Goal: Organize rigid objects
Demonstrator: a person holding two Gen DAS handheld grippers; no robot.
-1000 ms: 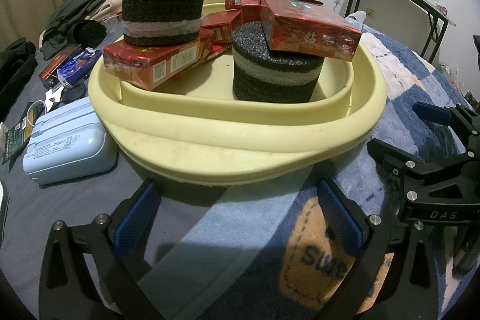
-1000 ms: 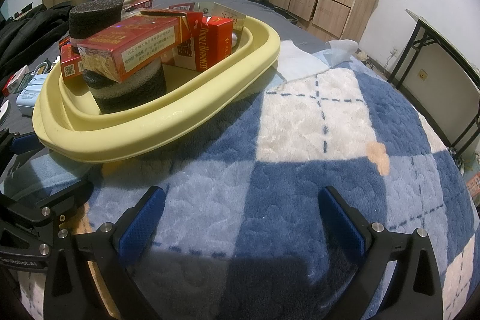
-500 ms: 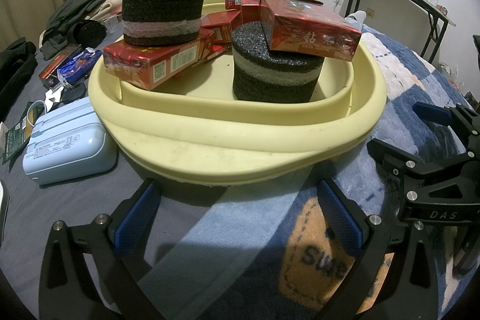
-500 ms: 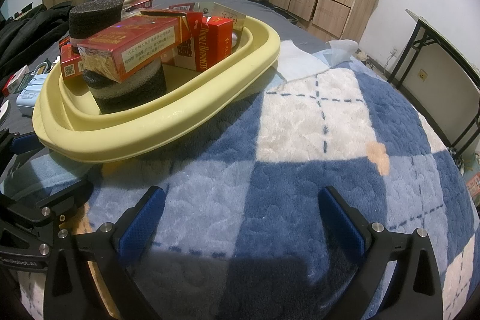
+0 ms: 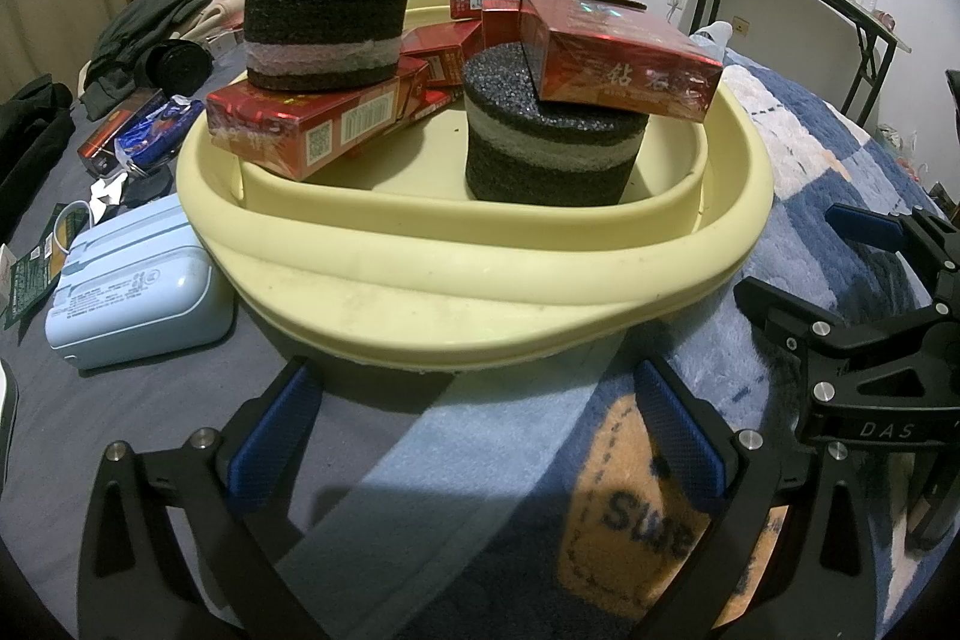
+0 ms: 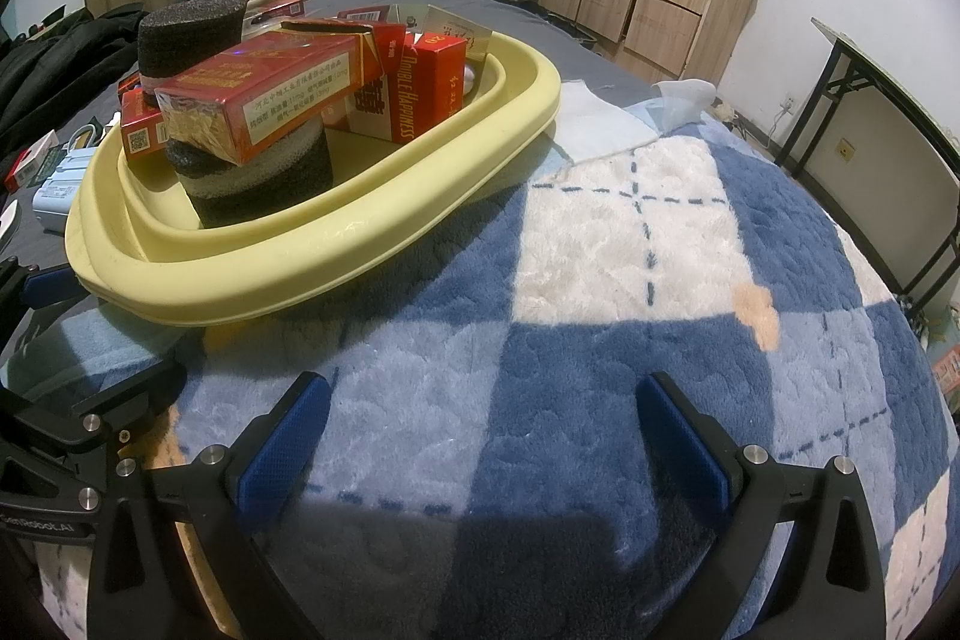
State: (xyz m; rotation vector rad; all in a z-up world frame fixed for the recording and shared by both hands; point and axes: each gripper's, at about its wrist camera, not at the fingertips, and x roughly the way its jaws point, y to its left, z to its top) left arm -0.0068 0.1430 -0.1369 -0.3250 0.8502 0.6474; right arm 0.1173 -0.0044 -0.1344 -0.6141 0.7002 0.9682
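In front of the basin [image 5: 480, 280] both grippers sit unchanged from a second ago: left gripper [image 5: 474, 436] and right gripper [image 6: 486, 436] fingers apart, empty; boxes [image 5: 618, 64] and foam rolls [image 5: 552, 154] all inside basin, so sorting looks finished

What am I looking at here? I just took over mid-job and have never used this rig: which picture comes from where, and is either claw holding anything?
There is no robot arm: a person holds a two-finger gripper in each hand, each carrying a fisheye camera looking along its fingers. One picture is from the left gripper, the other from the right gripper. Both are open and hold nothing. On a checked blanket sits a yellow basin with red boxes and two dark foam cylinders stacked together. Left of it lie a pale blue case and small clutter.
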